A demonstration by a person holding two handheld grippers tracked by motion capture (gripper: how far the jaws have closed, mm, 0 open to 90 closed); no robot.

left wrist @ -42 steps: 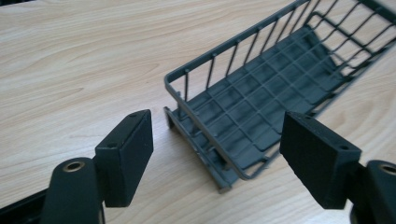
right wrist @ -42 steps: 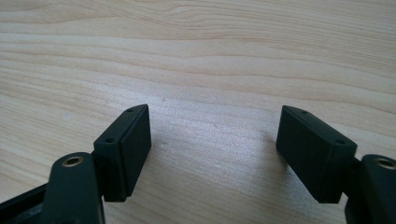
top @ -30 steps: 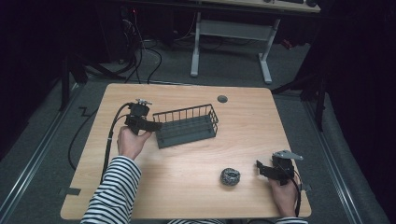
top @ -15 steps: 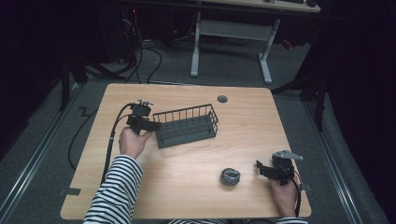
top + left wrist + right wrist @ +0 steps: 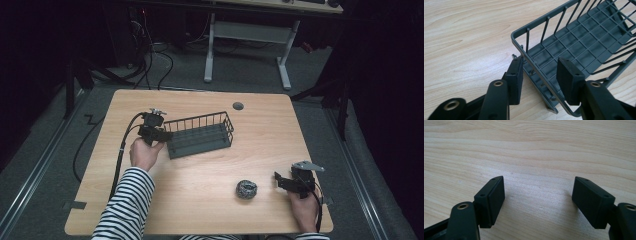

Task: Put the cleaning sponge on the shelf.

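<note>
A dark grey wire basket [image 5: 201, 136] lies on the wooden table [image 5: 265, 135], left of centre. My left gripper [image 5: 166, 135] is at the basket's left end and stands open. In the left gripper view the basket's [image 5: 576, 42] end wall runs between the jaws of that gripper [image 5: 541, 72], one jaw outside and one inside, with a gap on both sides. A small grey steel-wool ball [image 5: 246, 189] sits near the front edge. Just right of it, my right gripper [image 5: 278, 180] rests open, pointing at the ball. The right gripper view has that gripper [image 5: 537, 195] over bare wood.
A round grey grommet [image 5: 238, 106] is set in the table near its far edge. The left gripper's black cable [image 5: 121, 152] trails off the table's left side. Beyond the table stands a white desk frame [image 5: 246, 37] with more cables on the floor.
</note>
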